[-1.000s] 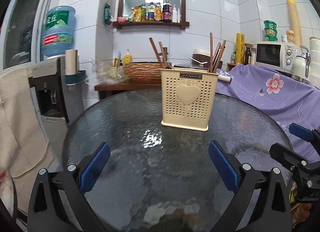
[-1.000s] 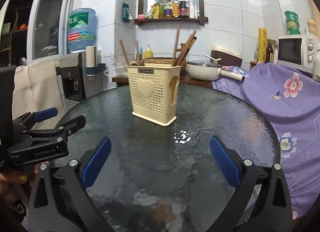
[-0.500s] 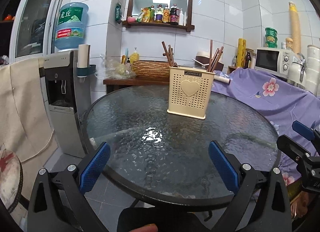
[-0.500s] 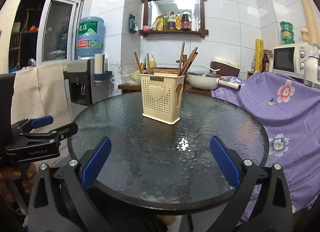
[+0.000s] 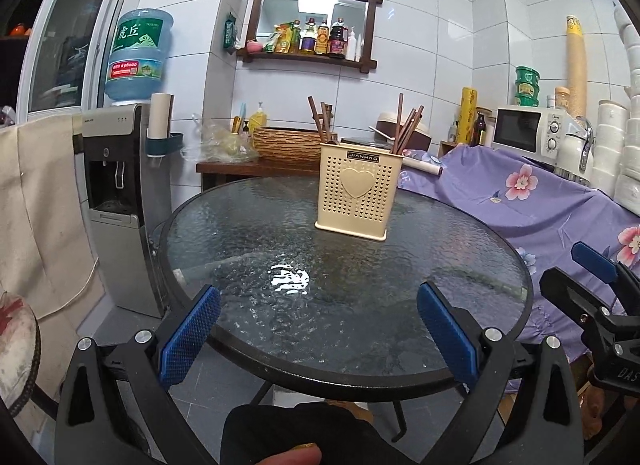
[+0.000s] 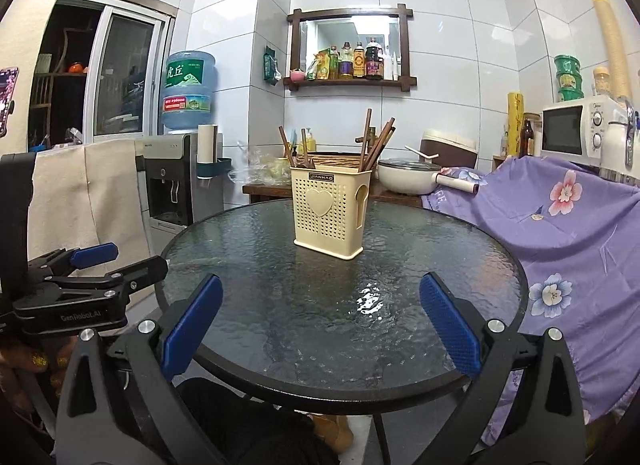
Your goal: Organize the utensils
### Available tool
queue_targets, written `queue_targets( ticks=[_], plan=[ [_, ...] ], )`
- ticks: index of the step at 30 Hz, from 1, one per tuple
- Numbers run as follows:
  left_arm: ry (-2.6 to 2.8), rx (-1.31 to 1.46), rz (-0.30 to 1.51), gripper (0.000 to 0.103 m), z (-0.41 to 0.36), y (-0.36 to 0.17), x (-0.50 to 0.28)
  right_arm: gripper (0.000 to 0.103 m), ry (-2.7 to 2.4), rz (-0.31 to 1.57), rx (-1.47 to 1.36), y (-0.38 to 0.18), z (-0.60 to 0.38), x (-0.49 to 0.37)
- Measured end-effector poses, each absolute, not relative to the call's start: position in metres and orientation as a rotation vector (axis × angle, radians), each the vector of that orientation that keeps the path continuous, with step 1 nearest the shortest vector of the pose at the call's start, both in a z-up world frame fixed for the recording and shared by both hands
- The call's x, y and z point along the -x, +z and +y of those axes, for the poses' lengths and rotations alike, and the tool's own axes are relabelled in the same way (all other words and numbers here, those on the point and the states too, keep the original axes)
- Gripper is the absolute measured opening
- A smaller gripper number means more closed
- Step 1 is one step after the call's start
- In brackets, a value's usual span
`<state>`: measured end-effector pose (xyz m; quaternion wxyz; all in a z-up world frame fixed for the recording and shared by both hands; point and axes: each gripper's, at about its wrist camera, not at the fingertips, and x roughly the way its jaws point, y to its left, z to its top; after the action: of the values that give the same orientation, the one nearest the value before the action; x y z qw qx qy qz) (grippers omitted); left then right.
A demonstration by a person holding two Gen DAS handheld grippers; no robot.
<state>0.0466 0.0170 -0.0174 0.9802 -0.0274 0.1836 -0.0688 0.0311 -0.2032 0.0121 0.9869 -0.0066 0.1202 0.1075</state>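
A cream perforated utensil holder (image 5: pixel 356 197) (image 6: pixel 329 211) with a heart on its front stands upright on the far half of a round glass table (image 5: pixel 248 233) (image 6: pixel 432 265). Brown chopsticks (image 5: pixel 406 127) (image 6: pixel 376 143) and other wooden utensils (image 5: pixel 318 117) (image 6: pixel 286 147) stick out of its top. My left gripper (image 5: pixel 318 331) is open, held back over the table's near edge. My right gripper (image 6: pixel 320 325) is open too, also at the near edge, and holds nothing. Each gripper shows at the side of the other's view: the right gripper (image 5: pixel 576 289) and the left gripper (image 6: pixel 120 265).
A water dispenser (image 5: pixel 120 185) with a blue bottle stands left of the table. A purple flowered cloth (image 5: pixel 520 193) covers furniture at the right, with a microwave (image 5: pixel 528 131) behind. A low wooden bench (image 5: pixel 240 167) with a woven basket and a pan (image 6: pixel 404 177) lies beyond the table.
Both grippers have pulled back and away from the table, so the holder looks smaller and the whole round tabletop is in view. Both stay open.
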Motion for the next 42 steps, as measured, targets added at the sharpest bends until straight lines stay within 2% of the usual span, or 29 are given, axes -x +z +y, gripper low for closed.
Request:
queue_targets(
  ticks=[42],
  plan=[
    [-0.116,0.064,0.381,0.097,0.0208,-0.0183,-0.045,0.097,0.238,0.283,0.009,0.0046,-0.2016,-0.0355]
  ],
)
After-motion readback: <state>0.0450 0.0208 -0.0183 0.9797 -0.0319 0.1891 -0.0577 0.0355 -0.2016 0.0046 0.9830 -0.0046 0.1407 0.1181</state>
